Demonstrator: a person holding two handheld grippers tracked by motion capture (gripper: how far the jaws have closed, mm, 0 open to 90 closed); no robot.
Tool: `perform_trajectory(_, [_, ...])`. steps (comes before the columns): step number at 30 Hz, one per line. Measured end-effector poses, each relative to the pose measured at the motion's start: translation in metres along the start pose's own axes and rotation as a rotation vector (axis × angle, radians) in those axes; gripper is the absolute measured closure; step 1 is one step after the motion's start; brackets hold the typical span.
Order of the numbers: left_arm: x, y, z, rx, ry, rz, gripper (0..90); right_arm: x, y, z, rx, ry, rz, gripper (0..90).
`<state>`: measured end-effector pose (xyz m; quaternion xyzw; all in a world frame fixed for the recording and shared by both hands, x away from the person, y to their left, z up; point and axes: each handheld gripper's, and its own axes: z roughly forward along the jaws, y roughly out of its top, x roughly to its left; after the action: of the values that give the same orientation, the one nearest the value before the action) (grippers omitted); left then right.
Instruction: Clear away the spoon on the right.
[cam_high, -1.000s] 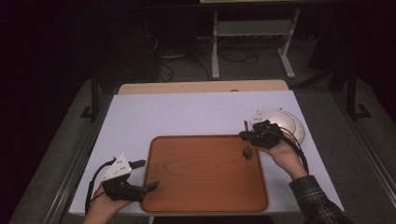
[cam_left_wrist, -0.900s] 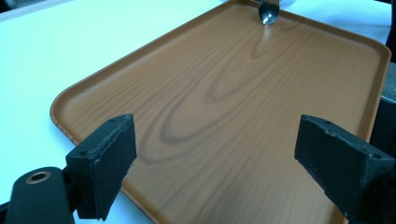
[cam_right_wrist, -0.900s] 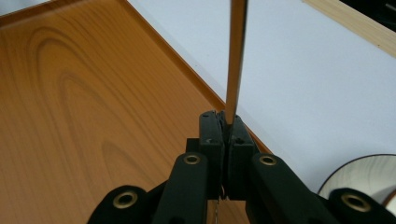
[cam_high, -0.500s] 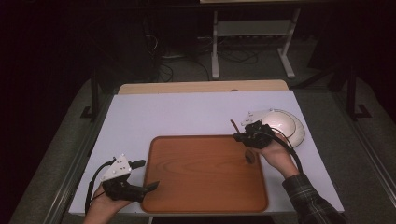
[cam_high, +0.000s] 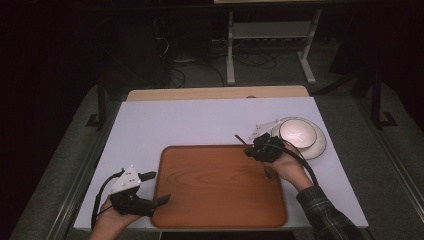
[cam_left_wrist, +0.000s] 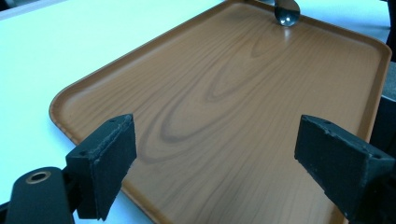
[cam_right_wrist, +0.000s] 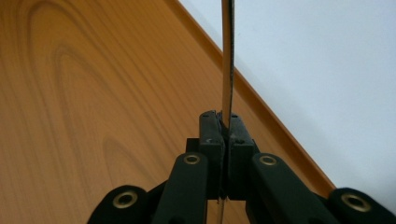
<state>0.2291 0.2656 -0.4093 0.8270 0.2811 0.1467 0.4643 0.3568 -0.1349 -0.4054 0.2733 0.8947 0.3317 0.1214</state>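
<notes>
A brown wooden tray (cam_high: 215, 185) lies on the white table top. My right gripper (cam_high: 259, 148) hovers over the tray's far right corner, shut on a thin metal spoon (cam_high: 240, 138). In the right gripper view the jaws (cam_right_wrist: 223, 123) clamp the spoon's handle (cam_right_wrist: 227, 56) edge-on above the tray rim (cam_right_wrist: 243, 93). My left gripper (cam_high: 157, 187) rests at the tray's near left corner, open and holding nothing. In the left gripper view its jaws (cam_left_wrist: 217, 140) stand wide apart over the tray (cam_left_wrist: 224, 84), and the spoon's bowl (cam_left_wrist: 286, 14) shows at the far edge.
A white bowl (cam_high: 297, 132) sits on a white saucer (cam_high: 316, 149) just right of the tray's far corner, close behind my right hand. Bare white table top (cam_high: 200, 120) stretches beyond the tray. A metal stand (cam_high: 270, 35) is on the floor past the table.
My right gripper has moved left with the spoon, away from the bowl and over the tray's corner. The left gripper has stayed put.
</notes>
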Motion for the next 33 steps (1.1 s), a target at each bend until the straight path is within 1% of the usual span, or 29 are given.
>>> perform_trajectory(4, [0.000, 0.000, 0.000, 0.002, -0.001, 0.000, 12.4, 0.001, 0.000, 0.006, 0.018, 0.014, -0.014, 87.4])
perform_trajectory(9, [0.000, 0.000, 0.001, 0.001, -0.002, -0.001, 12.4, 0.004, -0.001, 0.016, 0.065, 0.016, -0.043, 86.8])
perform_trajectory(13, [0.000, 0.000, 0.001, 0.002, -0.003, -0.001, 12.4, 0.007, -0.002, 0.020, 0.089, 0.028, -0.048, 86.4])
perform_trajectory(17, [0.000, 0.000, 0.001, 0.004, -0.002, 0.002, 12.4, 0.010, -0.002, 0.023, 0.102, 0.035, -0.063, 85.8])
perform_trajectory(21, [0.000, 0.000, 0.001, 0.003, -0.002, -0.001, 12.4, 0.011, -0.002, 0.026, 0.120, 0.043, -0.062, 84.3])
perform_trajectory(25, [0.000, 0.000, 0.001, 0.004, -0.005, 0.001, 12.5, 0.012, -0.003, 0.028, 0.129, 0.052, -0.073, 82.4])
perform_trajectory(33, [0.000, 0.000, 0.001, 0.004, -0.004, 0.000, 12.4, 0.012, -0.003, 0.027, 0.129, 0.052, -0.080, 81.7])
